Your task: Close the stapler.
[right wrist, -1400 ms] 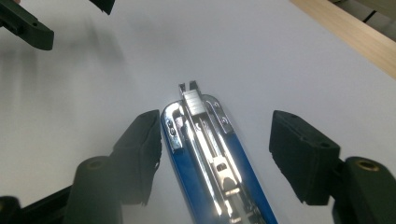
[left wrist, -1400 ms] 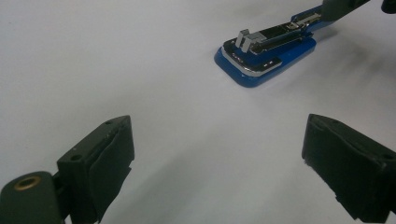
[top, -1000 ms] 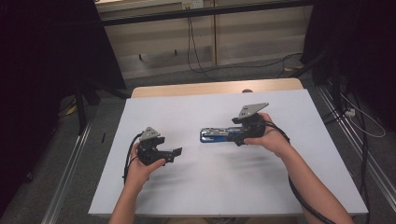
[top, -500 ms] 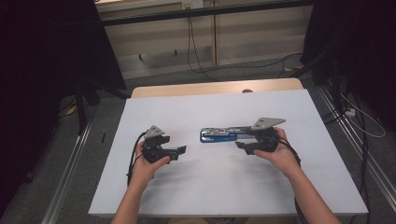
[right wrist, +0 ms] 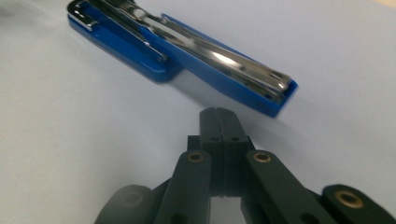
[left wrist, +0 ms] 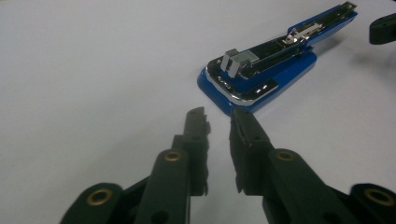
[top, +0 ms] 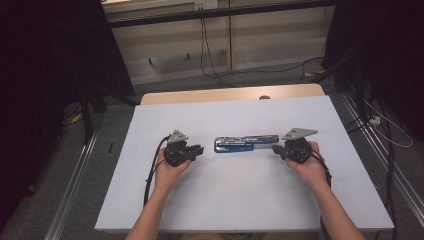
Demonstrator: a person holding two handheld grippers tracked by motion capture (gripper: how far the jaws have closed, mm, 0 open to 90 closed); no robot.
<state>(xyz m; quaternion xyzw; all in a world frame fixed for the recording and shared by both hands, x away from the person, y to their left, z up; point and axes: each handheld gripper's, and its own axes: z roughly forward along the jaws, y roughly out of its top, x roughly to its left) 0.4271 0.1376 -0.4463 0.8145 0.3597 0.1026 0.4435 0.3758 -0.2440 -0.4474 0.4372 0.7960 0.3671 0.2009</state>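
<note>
White board covering a wooden table (top: pixel 150 145) was seen in the high view, with grey floor, cables and dark curtains around it. A blue stapler (top: pixel 246 143), opened out flat, lay near the middle of the board, its length running from side to side. The left gripper (top: pixel 199 150) was held just off the stapler's left end, and the right gripper (top: pixel 276 149) just off its right end; neither was seen to touch it.

In the left gripper view, the left gripper (left wrist: pixel 218 122) was pointed at the stapler (left wrist: pixel 275 58), whose rounded chrome-edged end lay just beyond the fingertips. The jaws had just been closing and were left with a narrow gap between them, with nothing held.

In the right gripper view, the right gripper (right wrist: pixel 218 115) had its jaws pressed fully together, having just been closing, with nothing between them. The stapler (right wrist: pixel 187 53) lay just ahead, its near end close to the tips but apart from them.
</note>
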